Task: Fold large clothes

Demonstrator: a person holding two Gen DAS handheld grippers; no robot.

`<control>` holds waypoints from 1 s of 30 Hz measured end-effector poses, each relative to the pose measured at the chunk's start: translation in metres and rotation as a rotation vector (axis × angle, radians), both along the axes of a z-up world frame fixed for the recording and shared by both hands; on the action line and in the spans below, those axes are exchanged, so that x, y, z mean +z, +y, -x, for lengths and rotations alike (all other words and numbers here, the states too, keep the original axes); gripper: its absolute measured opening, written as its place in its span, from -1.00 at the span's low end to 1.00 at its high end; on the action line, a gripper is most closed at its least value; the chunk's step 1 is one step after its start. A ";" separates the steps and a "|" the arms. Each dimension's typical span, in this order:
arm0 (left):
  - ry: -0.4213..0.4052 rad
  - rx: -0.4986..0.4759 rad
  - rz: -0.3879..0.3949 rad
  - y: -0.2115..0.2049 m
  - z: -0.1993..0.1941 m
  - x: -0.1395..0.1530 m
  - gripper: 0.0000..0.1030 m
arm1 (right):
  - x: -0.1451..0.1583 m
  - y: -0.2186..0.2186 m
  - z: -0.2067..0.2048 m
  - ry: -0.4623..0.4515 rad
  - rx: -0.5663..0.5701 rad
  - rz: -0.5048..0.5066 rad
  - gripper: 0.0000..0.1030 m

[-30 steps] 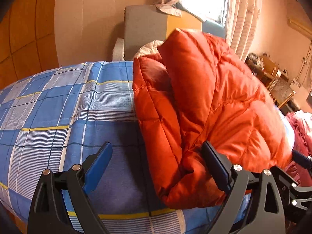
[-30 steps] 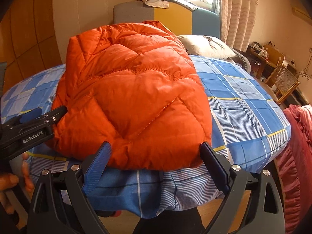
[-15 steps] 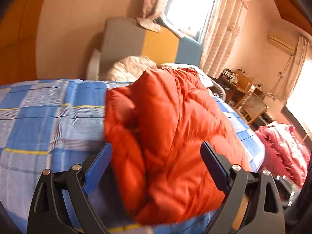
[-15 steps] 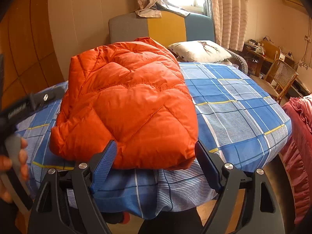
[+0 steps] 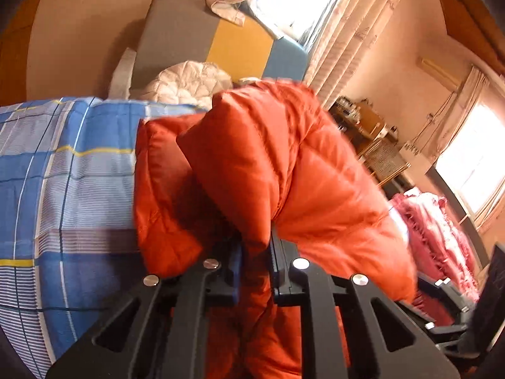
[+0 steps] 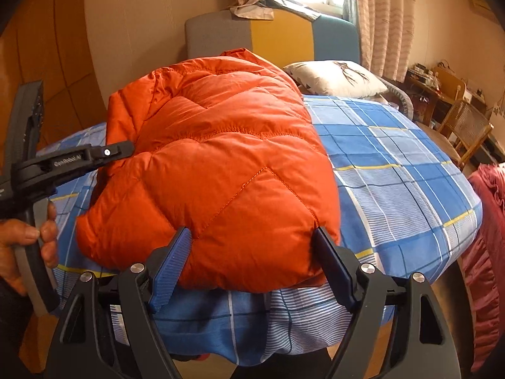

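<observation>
An orange quilted down jacket (image 6: 221, 164) lies folded in a thick bundle on the blue plaid bed (image 6: 394, 170). In the left wrist view my left gripper (image 5: 254, 252) is shut on a fold of the jacket (image 5: 284, 170) at its left side. The left gripper also shows in the right wrist view (image 6: 123, 149), at the jacket's left edge. My right gripper (image 6: 252, 262) is open, its jaws astride the jacket's near edge at the front of the bed. Its blue pads (image 6: 172, 267) stand apart.
A grey, yellow and blue headboard (image 6: 277, 34) and a white pillow (image 6: 334, 79) are at the far end. A white quilted garment (image 5: 186, 82) lies by the headboard. A wooden chair (image 6: 464, 129) and a red ruffled cloth (image 6: 486, 252) stand to the right.
My left gripper moved in on the jacket's left side and shut on a fold of it. My right gripper moved forward until its open jaws straddle the near edge.
</observation>
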State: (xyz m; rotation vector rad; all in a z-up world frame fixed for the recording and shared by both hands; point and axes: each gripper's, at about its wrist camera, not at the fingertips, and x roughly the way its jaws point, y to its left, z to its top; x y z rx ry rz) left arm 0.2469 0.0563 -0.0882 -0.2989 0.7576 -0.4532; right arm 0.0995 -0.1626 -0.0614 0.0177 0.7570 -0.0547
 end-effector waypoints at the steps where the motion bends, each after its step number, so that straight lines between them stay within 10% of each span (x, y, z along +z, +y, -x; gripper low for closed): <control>1: 0.005 0.000 -0.006 0.001 -0.002 -0.006 -0.74 | -0.003 0.006 -0.003 0.004 0.011 0.026 0.54; 7: 0.017 0.053 -0.034 0.004 -0.003 -0.008 -0.38 | -0.009 0.015 -0.010 0.025 -0.023 0.045 0.56; 30: -0.015 0.219 -0.171 -0.002 0.024 -0.006 -0.01 | -0.019 0.017 -0.009 0.038 -0.041 0.036 0.63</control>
